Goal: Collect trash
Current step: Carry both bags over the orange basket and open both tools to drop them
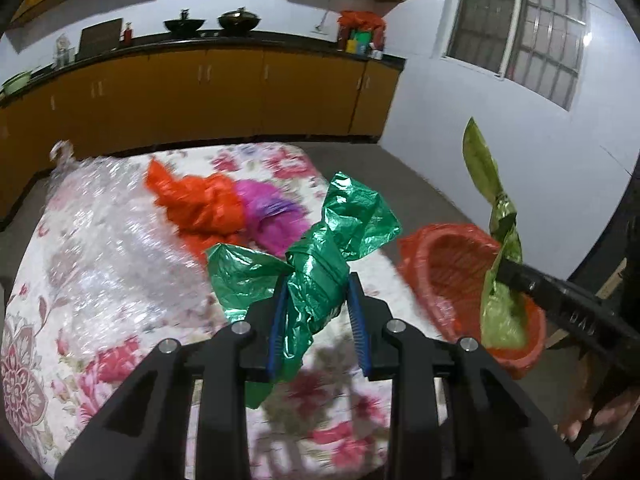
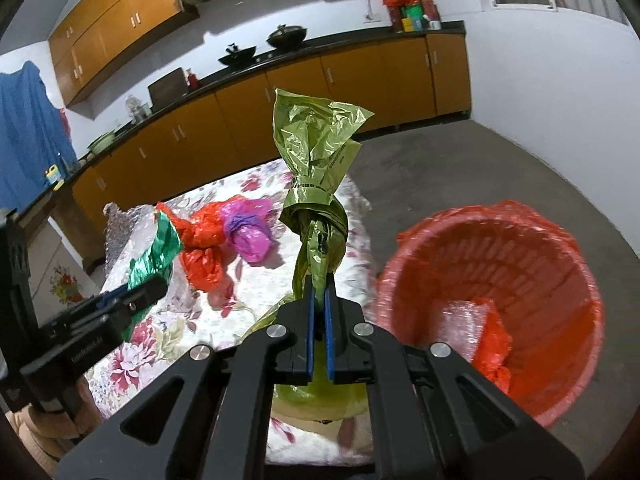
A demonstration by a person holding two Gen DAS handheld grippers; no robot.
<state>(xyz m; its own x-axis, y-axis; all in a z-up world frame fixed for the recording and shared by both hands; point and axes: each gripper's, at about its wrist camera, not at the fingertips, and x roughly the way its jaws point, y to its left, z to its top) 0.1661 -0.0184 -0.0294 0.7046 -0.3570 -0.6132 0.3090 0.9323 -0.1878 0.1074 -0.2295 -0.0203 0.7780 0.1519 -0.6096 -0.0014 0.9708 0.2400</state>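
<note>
Trash lies on a table [image 1: 60,360] under a flowered cloth in a kitchen with orange cabinets [image 1: 224,92], a grey floor and two woks [image 1: 184,24] on the counter. My left gripper [image 1: 316,292] is clamped on a crinkled green bag [image 1: 320,272], lifted over the table. My right gripper [image 2: 319,292] is clenched on a knotted olive bag [image 2: 316,160], held up beside the red bin [image 2: 552,380]. Three pieces remain on the cloth: one orange bag [image 1: 200,204], one pink bag [image 1: 272,216] and one sheet of bubble wrap [image 1: 100,216]. More crumpled wrap sits inside the bin.
</note>
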